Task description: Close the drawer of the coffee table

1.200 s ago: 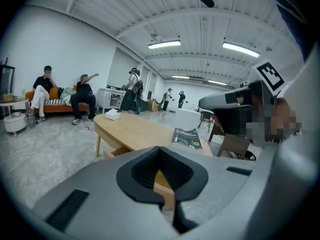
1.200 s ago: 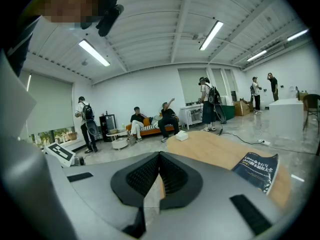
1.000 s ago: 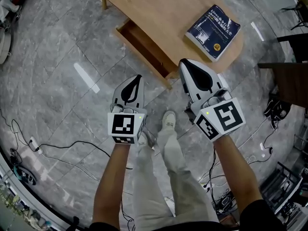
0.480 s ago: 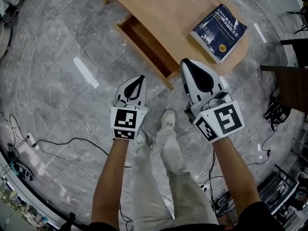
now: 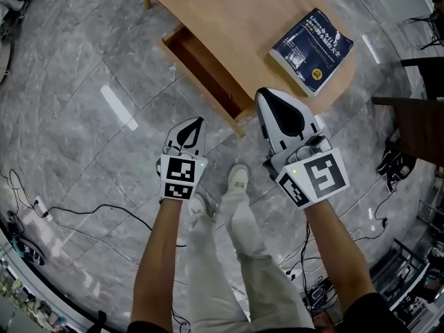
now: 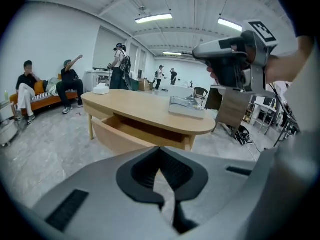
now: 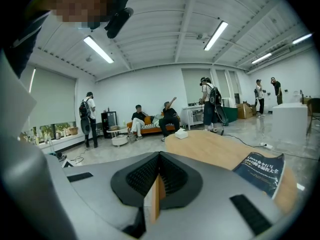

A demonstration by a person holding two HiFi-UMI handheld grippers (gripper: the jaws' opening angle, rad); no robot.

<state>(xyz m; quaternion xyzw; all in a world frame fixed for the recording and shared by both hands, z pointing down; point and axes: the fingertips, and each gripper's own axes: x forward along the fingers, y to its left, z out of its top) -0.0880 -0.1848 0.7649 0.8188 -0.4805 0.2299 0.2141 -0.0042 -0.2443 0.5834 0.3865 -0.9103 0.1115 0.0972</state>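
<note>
Low in the frame, the left tool and right tool hover with jaws together, empty, just short of the open drawer jutting from the desk at upper centre; this looks like the approach, and next comes a push on its front.

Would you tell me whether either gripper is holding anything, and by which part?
Nothing is held: the left gripper and the right gripper both have their jaws together on nothing, clear of the open drawer.
</note>
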